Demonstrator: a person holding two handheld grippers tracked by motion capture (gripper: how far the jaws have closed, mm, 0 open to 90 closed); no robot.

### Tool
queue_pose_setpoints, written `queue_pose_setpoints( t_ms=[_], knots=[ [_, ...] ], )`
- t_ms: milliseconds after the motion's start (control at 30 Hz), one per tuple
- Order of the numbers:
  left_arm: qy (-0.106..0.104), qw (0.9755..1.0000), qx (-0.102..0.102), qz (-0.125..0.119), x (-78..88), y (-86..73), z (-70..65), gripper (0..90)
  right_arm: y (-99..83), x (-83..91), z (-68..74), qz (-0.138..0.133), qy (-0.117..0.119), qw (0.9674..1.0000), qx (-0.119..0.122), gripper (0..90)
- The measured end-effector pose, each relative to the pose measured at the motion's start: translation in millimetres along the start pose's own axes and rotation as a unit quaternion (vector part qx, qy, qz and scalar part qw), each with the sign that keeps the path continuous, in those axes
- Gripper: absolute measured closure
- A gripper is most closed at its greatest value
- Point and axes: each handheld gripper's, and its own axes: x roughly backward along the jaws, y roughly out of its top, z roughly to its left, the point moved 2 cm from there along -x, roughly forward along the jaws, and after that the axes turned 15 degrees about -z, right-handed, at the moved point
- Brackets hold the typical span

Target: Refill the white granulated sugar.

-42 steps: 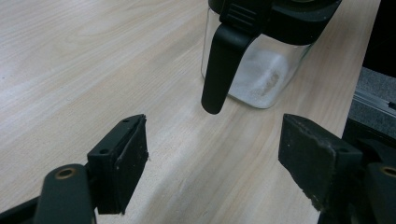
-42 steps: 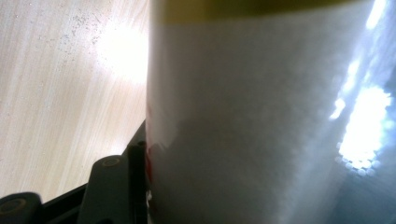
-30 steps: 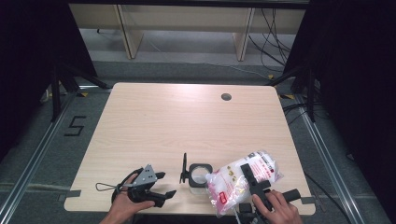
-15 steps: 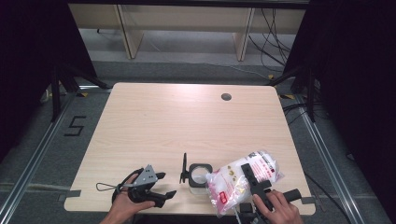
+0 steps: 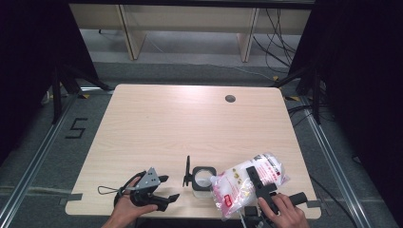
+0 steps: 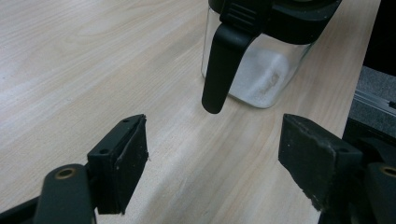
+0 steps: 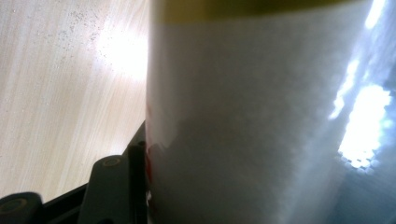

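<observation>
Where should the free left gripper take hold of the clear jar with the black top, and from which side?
Judging by its shape, grip the jar low on its clear square walls, coming from the left gripper's side. The flat walls suit the pads; the hanging black handle and tilted bag crowd the top.

Wooden table [image 5: 157,128] with glass jar [image 5: 203,179]

Pale wooden table [image 5: 180,123] with round grommet hole [image 5: 230,99]; shelving [image 5: 190,28] behind.

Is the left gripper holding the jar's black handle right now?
No, the left gripper has open jaws standing apart on either side below the handle, touching nothing.
</observation>
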Motion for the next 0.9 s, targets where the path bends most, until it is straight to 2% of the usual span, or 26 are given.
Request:
queue_pose_setpoints(
  t_ms=[33, 67, 100, 133, 167, 200, 233, 267, 333, 367, 433, 467, 533, 600, 633, 667, 700, 767, 800, 900],
  knots=[
    [0.006, 0.9999, 0.013, -0.002, -0.2, -0.4, -1.4, 23.3, -0.5, 0.4, 0.0, 0.001, 0.006, 1.0, 0.001, 43.0],
    [0.008, 0.9998, 0.017, -0.004, -0.3, -0.5, -1.9, 23.3, -1.2, 0.5, 0.3, 0.004, 0.019, 0.9997, 0.012, 43.0],
    [0.001, 0.9998, 0.02, -0.004, -0.3, -0.2, -1.8, 23.3, -1.0, 0.4, -0.2, 0.005, 0.025, 0.9996, 0.013, 43.0],
    [0.004, 0.9999, 0.016, -0.002, -0.3, -0.4, -1.4, 23.3, 0.0, 0.8, -1.1, 0.01, 0.035, 0.9993, 0.009, 43.0],
    [0.006, 0.9999, 0.013, -0.004, -0.3, -0.5, -1.6, 23.3, 0.6, 1.7, 0.1, 0.013, 0.027, 0.9995, -0.005, 43.0],
    [0.003, 1.0, 0.009, -0.001, 0.0, -0.3, -1.2, 23.3, 0.5, 0.2, 0.9, 0.002, 0.001, 1.0, -0.001, 43.0],
    [0.004, 0.9999, 0.01, -0.002, -0.1, -0.3, -1.4, 23.3, 0.5, 0.2, 0.7, 0.001, 0.006, 1.0, 0.0, 43.0],
    [0.005, 0.9999, 0.013, -0.002, -0.1, -0.3, -1.6, 23.3, 1.6, -0.3, 2.1, -0.002, 0.003, 0.9999, -0.011, 43.0],
    [0.007, 0.9998, 0.017, -0.003, -0.3, -0.5, -2.0, 23.3, 1.6, 0.1, 0.7, -0.001, 0.006, 1.0, -0.003, 43.0],
    [0.006, 0.9998, 0.02, -0.005, -0.5, -0.6, -2.4, 23.3, 1.9, -0.4, 1.5, -0.004, 0.001, 0.9999, -0.01, 43.0],
    [0.005, 0.9999, 0.01, 0.0, -0.1, -0.4, -0.9, 23.3, 1.4, 1.0, 0.5, 0.002, 0.012, 0.9999, 0.001, 43.0],
    [0.005, 0.9999, 0.013, -0.002, -0.4, -0.5, -1.3, 23.2, 0.7, 0.6, -1.0, -0.001, 0.014, 0.9998, 0.016, 43.0],
    [-0.002, 1.0, -0.001, 0.006, -0.1, -0.2, 0.8, 23.3, 0.7, 0.8, -1.4, -0.001, 0.01, 0.9999, 0.009, 43.0],
    [-0.005, 1.0, 0.003, 0.0, -1.3, -0.2, 0.0, 23.2, 0.5, 0.9, -1.2, 0.0, 0.012, 0.9999, 0.01, 43.1],
    [0.0, 0.9999, 0.011, 0.0, -1.1, -0.5, -1.3, 23.3, 0.7, 0.4, -0.9, -0.001, 0.002, 1.0, 0.006, 43.1],
    [0.0, 0.9999, 0.015, -0.003, -1.4, -0.4, -1.9, 23.3, 0.7, 0.6, -1.5, -0.001, 0.004, 0.9999, 0.01, 43.1],
    [0.0, 1.0, 0.007, 0.001, -0.6, -0.2, -0.7, 23.2, 0.7, 0.5, -1.4, -0.001, 0.004, 1.0, 0.007, 43.1],
    [0.005, 0.9999, 0.009, 0.005, -0.3, -0.6, -0.2, 23.3, 0.2, 1.1, -2.0, 0.002, 0.014, 0.9998, 0.017, 43.0],
    [0.004, 0.9997, 0.024, -0.006, -1.3, -0.6, -2.3, 23.2, 0.6, 1.0, -1.3, 0.001, 0.012, 0.9999, 0.01, 43.1],
    [0.005, 0.9999, 0.008, 0.009, 0.1, -0.3, 0.1, 23.3, 0.8, 0.7, -1.7, -0.001, 0.013, 0.9998, 0.013, 43.1]
  ],
)
